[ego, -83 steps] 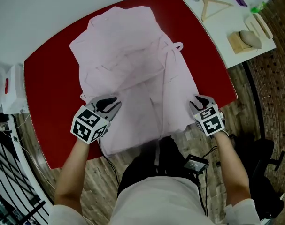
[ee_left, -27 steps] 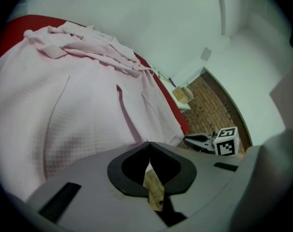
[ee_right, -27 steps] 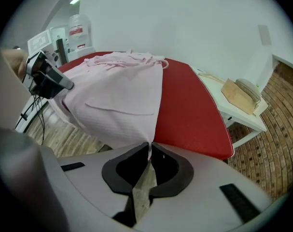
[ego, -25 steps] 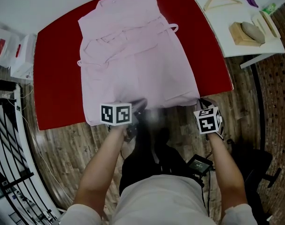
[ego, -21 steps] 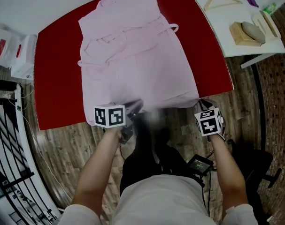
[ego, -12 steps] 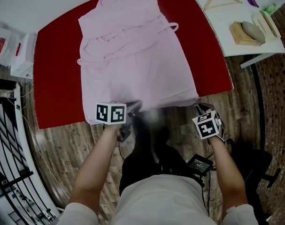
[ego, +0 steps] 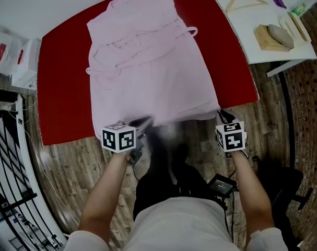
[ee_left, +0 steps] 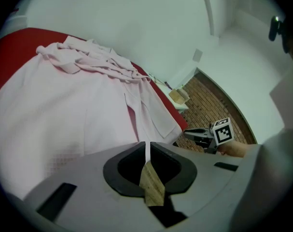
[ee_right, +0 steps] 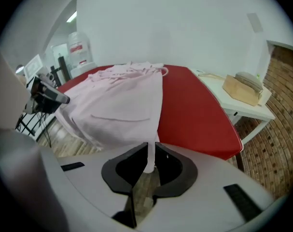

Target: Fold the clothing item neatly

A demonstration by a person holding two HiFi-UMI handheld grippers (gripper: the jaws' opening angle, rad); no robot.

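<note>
A pale pink garment [ego: 148,61] lies spread flat on the red table [ego: 59,88], collar end far from me, a belt loop at its right side. My left gripper [ego: 144,122] is at the near hem, left of middle, shut on a thin fold of the garment's [ee_left: 64,115] hem. My right gripper [ego: 221,115] is shut on the hem's near right corner at the table edge; pink cloth [ee_right: 122,100] runs between its jaws. Each gripper shows in the other's view: right gripper [ee_left: 197,135], left gripper [ee_right: 54,98].
A white side table [ego: 252,20] at the back right carries a wooden hanger [ego: 242,3] and a wooden block [ego: 273,38]. White boxes [ego: 14,56] and a black wire rack [ego: 7,161] stand at the left. A black device [ego: 221,183] hangs by my legs over the wooden floor.
Both grippers have come back from over the garment to its near hem. In the last second the left gripper slid slightly left and toward me; the right one barely shifted.
</note>
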